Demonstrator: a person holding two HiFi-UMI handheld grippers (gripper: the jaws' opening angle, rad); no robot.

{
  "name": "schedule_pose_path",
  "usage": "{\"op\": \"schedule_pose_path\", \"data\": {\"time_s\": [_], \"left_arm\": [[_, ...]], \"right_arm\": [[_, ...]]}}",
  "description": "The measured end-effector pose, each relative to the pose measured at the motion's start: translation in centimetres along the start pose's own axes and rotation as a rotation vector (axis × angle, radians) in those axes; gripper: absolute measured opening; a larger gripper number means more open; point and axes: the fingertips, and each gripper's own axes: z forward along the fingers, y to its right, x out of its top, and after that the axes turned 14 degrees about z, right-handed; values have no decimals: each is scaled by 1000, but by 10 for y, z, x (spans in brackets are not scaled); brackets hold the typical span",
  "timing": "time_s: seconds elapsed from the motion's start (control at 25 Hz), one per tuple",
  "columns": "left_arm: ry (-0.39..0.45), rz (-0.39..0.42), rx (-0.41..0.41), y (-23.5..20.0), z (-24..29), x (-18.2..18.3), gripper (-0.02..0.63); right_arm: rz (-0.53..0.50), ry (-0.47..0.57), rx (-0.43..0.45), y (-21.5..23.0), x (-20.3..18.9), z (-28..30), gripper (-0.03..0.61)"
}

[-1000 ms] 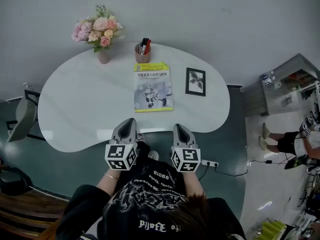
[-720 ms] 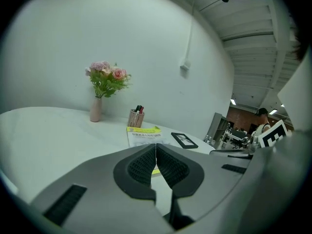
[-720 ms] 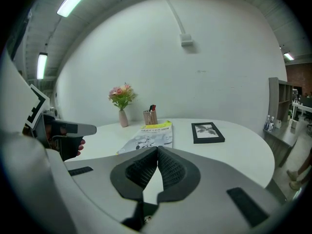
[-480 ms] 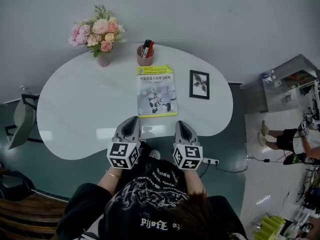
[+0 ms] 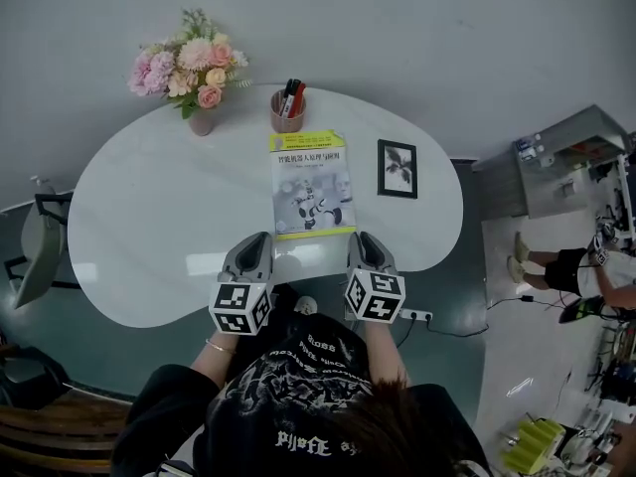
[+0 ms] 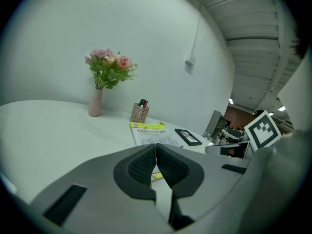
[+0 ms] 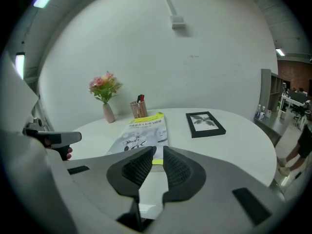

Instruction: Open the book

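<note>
Yellow-trimmed book (image 5: pixel 310 182) is lying closed; I'm holding my left gripper (image 5: pixel 258 238) pinched empty and my right gripper (image 5: pixel 359 238) barely parted, risking shoving the cover, not catching it.

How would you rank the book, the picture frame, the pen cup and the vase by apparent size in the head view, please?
1. book, clearly largest
2. picture frame and pen cup: too alike to rank
3. vase, smallest

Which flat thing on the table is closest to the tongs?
The book with the yellow-edged cover: it lies right ahead of the left tongs and right tongs. The black picture frame lies farther back.
</note>
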Motion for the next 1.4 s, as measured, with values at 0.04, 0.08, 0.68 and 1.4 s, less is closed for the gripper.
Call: {"op": "schedule_pose_path", "data": {"time_s": [0.04, 0.08, 0.68, 1.4], "left_arm": [[-6, 0, -2, -2, 0, -2, 23], [-13, -1, -5, -5, 1, -4, 23], [-26, -14, -31, -27, 9, -6, 23], [-92, -29, 38, -37, 10, -12, 23]], "right_arm": [[1, -13, -7, 0, 0, 4, 92], [-1, -29, -14, 1, -1, 7, 92], [34, -161, -78, 13, 1, 42, 120], [-7, -349, -71, 16, -13, 62, 117]]}}
